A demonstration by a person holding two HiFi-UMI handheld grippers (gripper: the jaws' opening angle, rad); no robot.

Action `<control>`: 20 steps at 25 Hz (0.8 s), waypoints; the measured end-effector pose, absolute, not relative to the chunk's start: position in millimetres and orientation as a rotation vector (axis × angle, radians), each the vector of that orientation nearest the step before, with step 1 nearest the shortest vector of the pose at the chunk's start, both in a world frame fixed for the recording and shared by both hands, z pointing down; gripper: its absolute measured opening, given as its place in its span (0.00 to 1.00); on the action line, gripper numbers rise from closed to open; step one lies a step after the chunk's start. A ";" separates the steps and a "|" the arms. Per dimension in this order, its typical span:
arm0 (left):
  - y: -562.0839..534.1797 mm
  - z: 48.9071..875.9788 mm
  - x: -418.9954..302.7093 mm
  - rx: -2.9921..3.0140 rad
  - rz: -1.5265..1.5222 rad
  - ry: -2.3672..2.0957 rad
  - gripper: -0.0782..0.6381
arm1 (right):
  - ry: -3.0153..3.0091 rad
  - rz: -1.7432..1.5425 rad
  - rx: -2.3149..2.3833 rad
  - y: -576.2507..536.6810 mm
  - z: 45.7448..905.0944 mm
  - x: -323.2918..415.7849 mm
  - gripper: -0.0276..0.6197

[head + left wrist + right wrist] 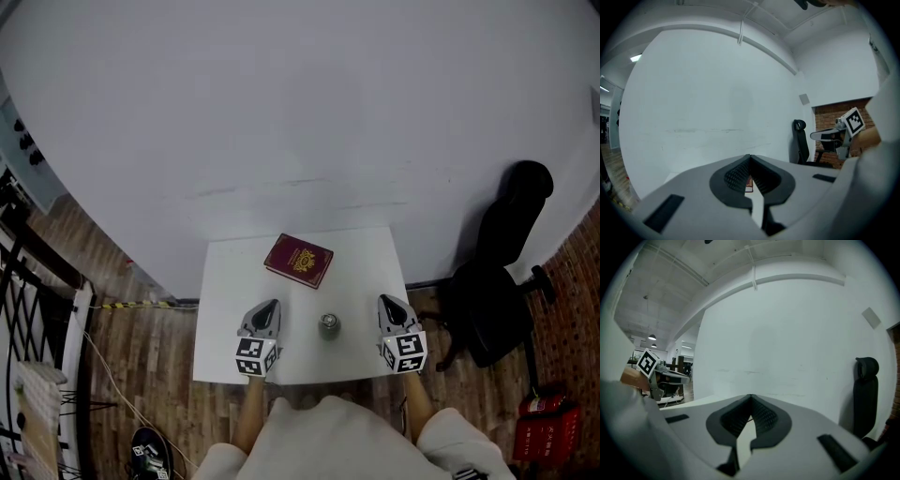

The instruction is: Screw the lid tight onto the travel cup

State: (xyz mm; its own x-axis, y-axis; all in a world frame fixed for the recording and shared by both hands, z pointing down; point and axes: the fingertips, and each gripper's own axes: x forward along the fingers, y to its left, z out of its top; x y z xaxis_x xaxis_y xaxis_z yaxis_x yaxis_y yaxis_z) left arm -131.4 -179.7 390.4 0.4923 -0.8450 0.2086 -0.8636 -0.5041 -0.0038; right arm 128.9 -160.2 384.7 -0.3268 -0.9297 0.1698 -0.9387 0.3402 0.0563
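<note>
Grippers first. The left gripper (268,307) is clenched: in the left gripper view (750,158) its ribbed dark pads meet at the tips with nothing gripped; only a sliver of red shows far beyond the slit below them. The right gripper (390,302) is likewise clenched and empty, and in the right gripper view (751,397) its pads touch at the tips. Each view catches the other gripper's marker cube at its side edge.

Both grippers are held above the near part of the white tabletop (361,258). The left is over the near-left area and the right is close to the right edge. Both point toward the far edge.

The travel cup (328,324) stands upright near the near edge, between the two grippers and apart from both. Its top reads as metallic from above. Whether the lid is seated or tight cannot be told at this size.

A red booklet (298,260) lies flat near the middle of the far edge, skewed to that edge and well apart from the cup.

A black office chair (497,291) stands on the wood floor off the right edge. A plain white wall (300,112) rises beyond the far edge.
</note>
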 end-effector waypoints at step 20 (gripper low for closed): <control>-176.5 398.1 -121.4 2.623 0.304 -1.508 0.12 | -2.438 0.098 1.654 -159.4 394.7 121.1 0.04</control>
